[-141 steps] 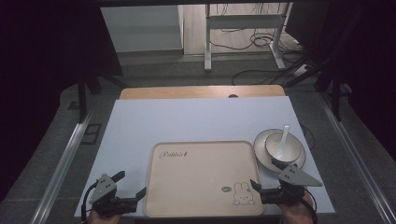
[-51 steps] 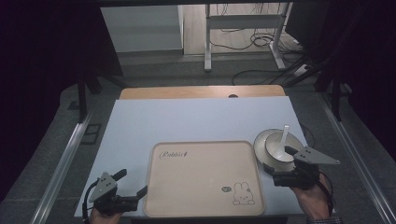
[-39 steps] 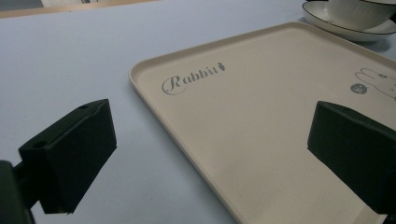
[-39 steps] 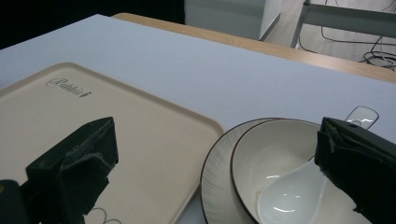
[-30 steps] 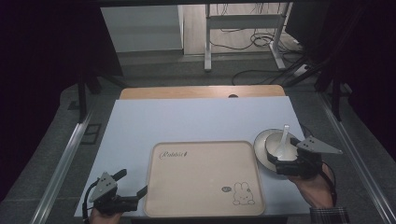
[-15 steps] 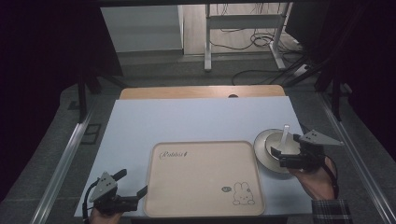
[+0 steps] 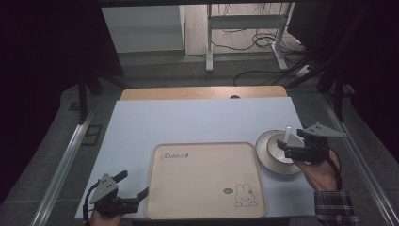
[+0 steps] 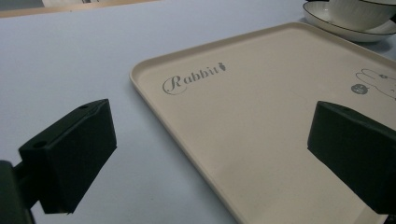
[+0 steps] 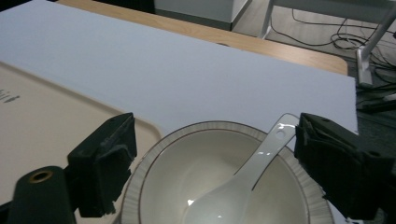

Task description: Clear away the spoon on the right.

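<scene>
- The right gripper has moved from the worktop's near edge up over the bowl, which sits on a plate just right of the beige rabbit tray.
- Its fingers are spread wide, straddling the bowl with nothing grasped; the white spoon rests inside, handle near the right-hand finger.
- The left gripper has stayed at the tray's near left corner, fingers released.
</scene>
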`<state>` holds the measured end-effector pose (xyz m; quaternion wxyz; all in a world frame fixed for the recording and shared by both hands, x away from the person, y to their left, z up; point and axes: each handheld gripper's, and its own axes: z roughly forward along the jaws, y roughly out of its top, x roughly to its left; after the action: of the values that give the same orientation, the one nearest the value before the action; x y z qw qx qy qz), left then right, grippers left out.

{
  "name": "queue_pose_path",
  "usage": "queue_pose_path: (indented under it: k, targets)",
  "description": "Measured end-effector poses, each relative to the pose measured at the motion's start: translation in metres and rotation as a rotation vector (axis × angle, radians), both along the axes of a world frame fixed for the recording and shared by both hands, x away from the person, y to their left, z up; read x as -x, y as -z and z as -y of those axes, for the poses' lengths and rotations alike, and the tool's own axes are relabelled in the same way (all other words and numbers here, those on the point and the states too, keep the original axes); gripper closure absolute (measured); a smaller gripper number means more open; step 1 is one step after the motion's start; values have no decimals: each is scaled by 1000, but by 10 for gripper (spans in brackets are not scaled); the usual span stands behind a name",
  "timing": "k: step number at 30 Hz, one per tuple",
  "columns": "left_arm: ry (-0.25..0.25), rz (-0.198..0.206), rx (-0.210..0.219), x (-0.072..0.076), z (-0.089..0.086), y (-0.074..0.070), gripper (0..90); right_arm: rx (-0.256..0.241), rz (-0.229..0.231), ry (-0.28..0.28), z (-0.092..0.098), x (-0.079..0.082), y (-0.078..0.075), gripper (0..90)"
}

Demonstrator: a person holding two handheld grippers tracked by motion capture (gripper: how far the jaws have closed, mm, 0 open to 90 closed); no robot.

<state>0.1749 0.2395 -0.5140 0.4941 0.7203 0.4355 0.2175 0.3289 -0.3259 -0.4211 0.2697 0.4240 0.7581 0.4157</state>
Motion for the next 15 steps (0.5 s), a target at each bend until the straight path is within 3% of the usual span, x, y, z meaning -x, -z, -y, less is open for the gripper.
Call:
queue_pose_path:
  k: [9,15]
  targets:
    - [1,1,1,0,0,0,8,-3,1,53,10,-12,-3,233]
    - [1,0,1,0,0,0,8,-15,-16,68,13,-21,-3,239]
